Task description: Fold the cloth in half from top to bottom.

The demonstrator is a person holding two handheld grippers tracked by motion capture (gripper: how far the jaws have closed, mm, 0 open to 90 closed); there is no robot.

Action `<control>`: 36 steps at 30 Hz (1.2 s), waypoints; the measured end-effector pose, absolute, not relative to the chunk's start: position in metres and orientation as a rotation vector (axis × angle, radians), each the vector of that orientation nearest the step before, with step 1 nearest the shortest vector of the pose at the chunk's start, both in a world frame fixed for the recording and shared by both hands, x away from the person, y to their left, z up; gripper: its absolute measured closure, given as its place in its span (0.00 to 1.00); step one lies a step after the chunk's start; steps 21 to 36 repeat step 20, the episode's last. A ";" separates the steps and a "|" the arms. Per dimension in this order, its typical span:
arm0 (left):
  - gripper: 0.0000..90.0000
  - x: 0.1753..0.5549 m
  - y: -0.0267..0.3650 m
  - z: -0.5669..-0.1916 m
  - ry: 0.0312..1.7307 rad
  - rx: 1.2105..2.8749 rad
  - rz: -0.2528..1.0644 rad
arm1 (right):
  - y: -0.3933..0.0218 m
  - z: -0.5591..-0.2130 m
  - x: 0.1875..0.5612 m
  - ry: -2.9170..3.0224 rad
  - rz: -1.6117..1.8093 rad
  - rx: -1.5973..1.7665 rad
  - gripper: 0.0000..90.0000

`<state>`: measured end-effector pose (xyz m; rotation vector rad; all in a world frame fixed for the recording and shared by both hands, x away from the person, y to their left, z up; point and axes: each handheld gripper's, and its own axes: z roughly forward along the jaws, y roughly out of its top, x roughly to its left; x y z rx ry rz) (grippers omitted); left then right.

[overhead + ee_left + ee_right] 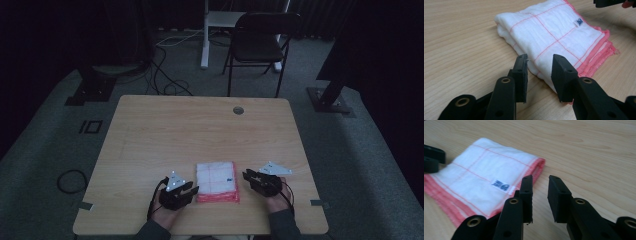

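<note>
Between the two grippers, near the worktop's (165, 125) front edge, lies a folded white cloth (216, 181) with red grid lines and a pink stitched hem. The left gripper (191, 189) sits just beside the cloth's left edge, the right gripper (247, 175) just beside its right edge, and both point inward at it. Neither looks clearly nearer; each is a short reach from its own side of the cloth.

From the left gripper view, the jaws stand apart with nothing between them, and the cloth's thick folded edge (524, 53) runs across just beyond their tips. The right gripper view shows its jaws apart and empty too, with the cloth (481, 182) to the left of them and a small blue label (500, 185) near its edge.

The cloth's long axis runs from the front edge of the worktop toward the far edge, with the layered pink hem at the cloth's front end. Any pinch would probably come in across that axis, from the sides.
</note>
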<state>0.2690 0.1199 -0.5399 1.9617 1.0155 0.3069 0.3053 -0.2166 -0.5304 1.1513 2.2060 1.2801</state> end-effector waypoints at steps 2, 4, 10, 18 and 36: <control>0.72 0.269 0.121 -0.540 1.018 1.956 0.311 | -0.218 -0.532 0.307 2.202 1.253 1.151 0.82; 0.69 0.269 0.122 -0.540 1.023 1.946 0.324 | -0.220 -0.533 0.308 2.203 1.249 1.160 0.82; 0.69 0.270 0.126 -0.538 1.028 1.931 0.342 | -0.223 -0.536 0.311 2.199 1.212 1.176 0.81; 0.70 0.274 0.141 -0.533 1.076 1.890 0.384 | -0.225 -0.537 0.312 2.198 1.203 1.183 0.81; 0.70 0.276 0.144 -0.533 1.092 1.882 0.392 | -0.225 -0.537 0.313 2.199 1.199 1.183 0.81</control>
